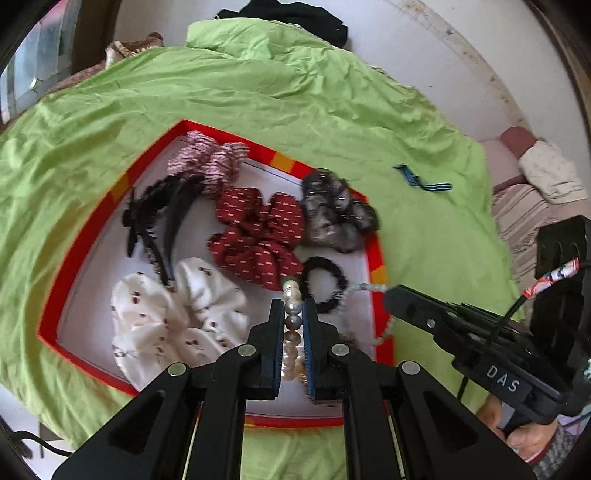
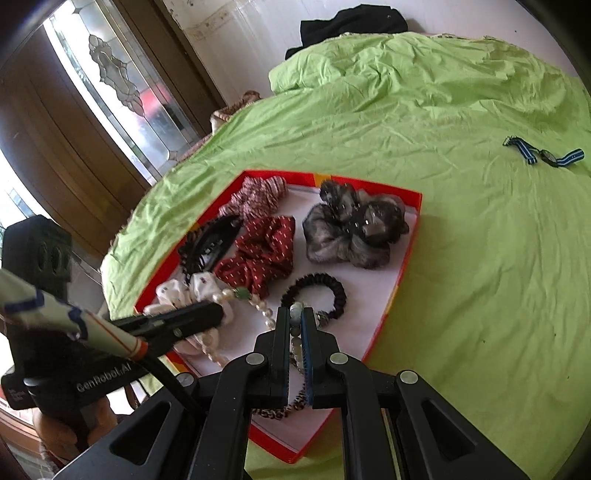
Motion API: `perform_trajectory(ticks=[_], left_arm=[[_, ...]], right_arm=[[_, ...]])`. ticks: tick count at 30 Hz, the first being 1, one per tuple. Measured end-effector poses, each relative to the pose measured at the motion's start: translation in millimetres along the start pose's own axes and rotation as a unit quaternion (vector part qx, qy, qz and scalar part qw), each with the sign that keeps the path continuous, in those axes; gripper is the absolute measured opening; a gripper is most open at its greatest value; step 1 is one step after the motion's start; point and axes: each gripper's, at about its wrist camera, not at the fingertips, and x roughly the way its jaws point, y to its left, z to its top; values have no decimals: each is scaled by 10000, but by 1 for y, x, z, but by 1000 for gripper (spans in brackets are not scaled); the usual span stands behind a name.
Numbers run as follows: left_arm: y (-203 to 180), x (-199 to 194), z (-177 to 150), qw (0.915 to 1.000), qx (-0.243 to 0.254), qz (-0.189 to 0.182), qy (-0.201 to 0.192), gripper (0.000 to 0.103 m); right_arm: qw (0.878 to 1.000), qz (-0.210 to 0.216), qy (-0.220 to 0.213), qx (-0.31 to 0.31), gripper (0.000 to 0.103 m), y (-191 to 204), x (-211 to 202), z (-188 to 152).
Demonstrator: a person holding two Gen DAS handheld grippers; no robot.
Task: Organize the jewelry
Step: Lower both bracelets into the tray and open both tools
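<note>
Both claws are closed on strands: the left claw (image 1: pixel 294 314) holds the pearl necklace (image 1: pixel 291 332), the right claw (image 2: pixel 295 317) a pale bead strand (image 2: pixel 296 334), above the red-rimmed box (image 1: pixel 92 221). Scrunchies already lie inside; the striped watch (image 2: pixel 545 156) waits well outside, on the bed.

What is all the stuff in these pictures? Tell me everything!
box: one, red rim, white floor, on the green sheet
scrunchies: four in the box; white flowered, dark red dotted, grey sheer, pink striped
hair claw: one, black, in the box left of the red scrunchie
hair tie: one, black, in the box
pearl strand: one, white with a grey bead, over the box
small bead strand: one, pale, over the box
striped strap: one, blue, on the sheet outside the box
sheet: one, bright green
dark cloth: one, black, far edge
left hand-held gripper: shut on the pearl strand
right hand-held gripper: shut on the small bead strand
</note>
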Motion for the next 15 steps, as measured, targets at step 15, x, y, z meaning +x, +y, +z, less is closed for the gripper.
perform_trajectory(ticks=[15], left_arm=[[-1,10,-2,9970,302,705,76,9]], right_arm=[[9992,-366,101,-101,7,-5,12,-9]])
